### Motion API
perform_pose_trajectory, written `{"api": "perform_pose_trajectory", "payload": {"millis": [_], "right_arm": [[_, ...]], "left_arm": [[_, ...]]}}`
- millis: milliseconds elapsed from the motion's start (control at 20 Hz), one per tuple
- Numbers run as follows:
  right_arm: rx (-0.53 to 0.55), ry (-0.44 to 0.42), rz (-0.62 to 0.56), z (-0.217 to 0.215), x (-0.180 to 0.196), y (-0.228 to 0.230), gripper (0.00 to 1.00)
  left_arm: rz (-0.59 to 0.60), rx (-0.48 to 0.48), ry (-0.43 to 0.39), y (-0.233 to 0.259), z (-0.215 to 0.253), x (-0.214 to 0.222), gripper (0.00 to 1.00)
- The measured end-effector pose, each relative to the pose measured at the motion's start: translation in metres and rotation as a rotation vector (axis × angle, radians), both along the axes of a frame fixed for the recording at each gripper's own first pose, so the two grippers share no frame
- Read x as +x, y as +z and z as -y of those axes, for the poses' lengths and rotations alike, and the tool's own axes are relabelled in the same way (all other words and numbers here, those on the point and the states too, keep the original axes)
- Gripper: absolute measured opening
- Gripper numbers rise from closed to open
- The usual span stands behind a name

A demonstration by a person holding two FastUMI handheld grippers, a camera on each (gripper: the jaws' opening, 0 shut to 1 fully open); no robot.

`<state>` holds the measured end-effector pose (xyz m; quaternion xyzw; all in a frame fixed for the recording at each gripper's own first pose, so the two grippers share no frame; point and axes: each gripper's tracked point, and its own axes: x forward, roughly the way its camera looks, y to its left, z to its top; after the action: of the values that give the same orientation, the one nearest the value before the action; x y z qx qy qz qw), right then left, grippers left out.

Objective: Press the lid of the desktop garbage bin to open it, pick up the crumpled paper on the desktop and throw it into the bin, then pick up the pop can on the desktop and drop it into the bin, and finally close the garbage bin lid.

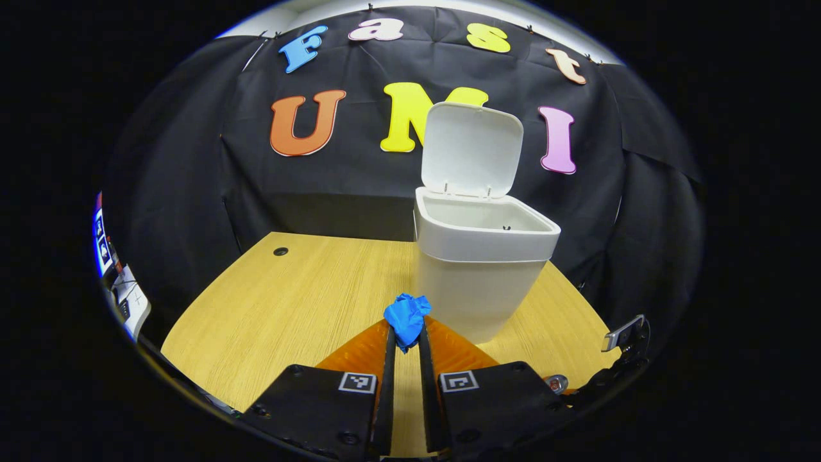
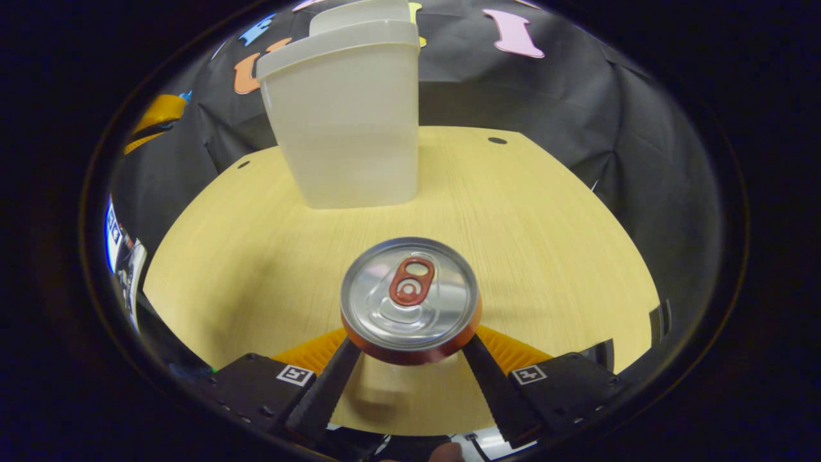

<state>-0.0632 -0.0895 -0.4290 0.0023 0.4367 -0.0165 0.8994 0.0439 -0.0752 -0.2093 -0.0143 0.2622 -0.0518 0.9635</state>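
Left claw [image 1: 405,337] was nearly closed, both fingers pinching the crumpled paper [image 1: 406,317], a blue wad sitting right at the fingertips and raised off the desk [image 1: 288,301]. Garbage bin [image 1: 478,269] stood just ahead and slightly right of the left claw, white, on the desk, with its lid [image 1: 471,151] swung up and standing open at the back; the opening faced up, inside mostly hidden from this angle. A small dark hole in the desk [image 1: 280,251] lay farther ahead to the left of that claw. Low at the right edge of the left gripper view, part of the other gripper rig showed, too cut off to read. Right claw [image 2: 410,350] was open about a can's width, with the pop can [image 2: 410,298] upright between its fingers, silver top and red pull tab facing the camera, red body below. Both fingers sat against the can's sides and it looked gripped, but whether it was off the desk or still resting on it I could not tell. From the right claw, the bin stood ahead and a little to the left, well apart from the can, with bare desk between them.
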Motion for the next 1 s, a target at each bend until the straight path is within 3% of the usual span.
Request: {"api": "perform_pose_trajectory", "payload": {"millis": [200, 500, 800, 1000], "right_arm": [[-0.008, 0.002, -0.007, 0.003, -0.001, 0.003, 0.82], [-0.015, 0.034, 0.077, 0.006, 0.013, 0.064, 0.82], [0.011, 0.005, 0.195, 0.019, 0.037, 0.147, 0.82], [0.013, -0.016, 0.248, 0.035, 0.045, 0.179, 0.82]], "left_arm": [[0.027, 0.004, -0.004, 0.011, 0.002, 0.004, 0.22], [0.146, -0.018, -0.017, 0.065, 0.015, 0.035, 0.22], [0.281, -0.06, -0.045, 0.134, 0.042, 0.094, 0.22], [0.345, -0.062, -0.087, 0.16, 0.065, 0.133, 0.22]]}}
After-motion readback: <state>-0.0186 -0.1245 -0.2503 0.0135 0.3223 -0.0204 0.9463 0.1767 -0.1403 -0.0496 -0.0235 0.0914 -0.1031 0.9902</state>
